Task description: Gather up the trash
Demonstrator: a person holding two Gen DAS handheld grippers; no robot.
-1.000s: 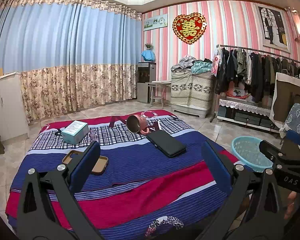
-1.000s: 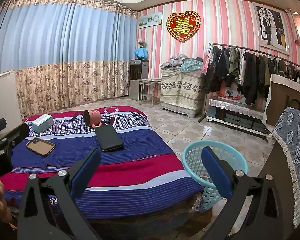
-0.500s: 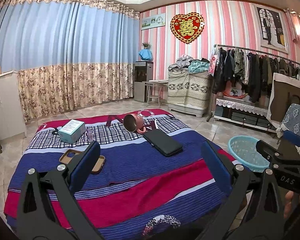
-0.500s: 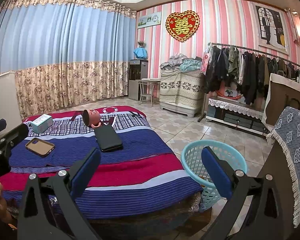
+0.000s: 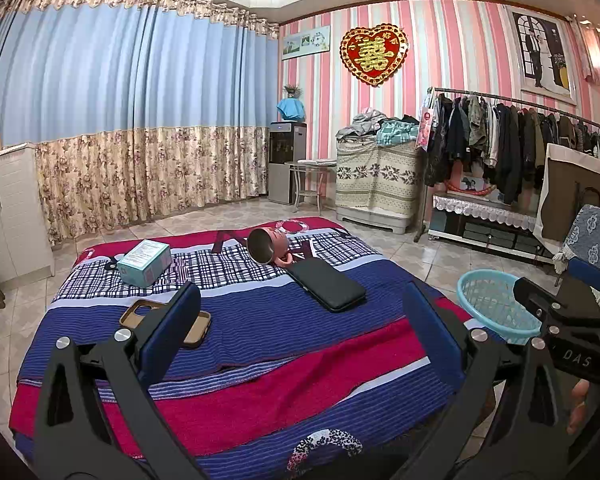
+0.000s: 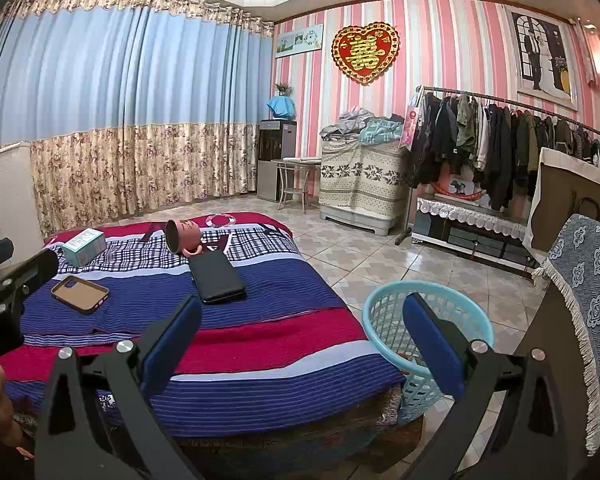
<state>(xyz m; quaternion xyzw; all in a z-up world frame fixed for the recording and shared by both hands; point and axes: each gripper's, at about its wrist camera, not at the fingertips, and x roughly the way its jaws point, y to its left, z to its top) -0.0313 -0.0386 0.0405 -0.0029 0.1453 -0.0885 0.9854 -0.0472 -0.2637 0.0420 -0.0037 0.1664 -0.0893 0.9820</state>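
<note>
Left gripper is seen with jaws spread wide and empty above a striped bedspread. A pink mug is tipped at 12 o'clock; a blue basket is placed at 3 o'clock.

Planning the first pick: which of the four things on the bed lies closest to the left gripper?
The tan phone case, partly behind the left gripper's fingers; box, cup and black case lie farther back.

Black tool; blue pads
</note>
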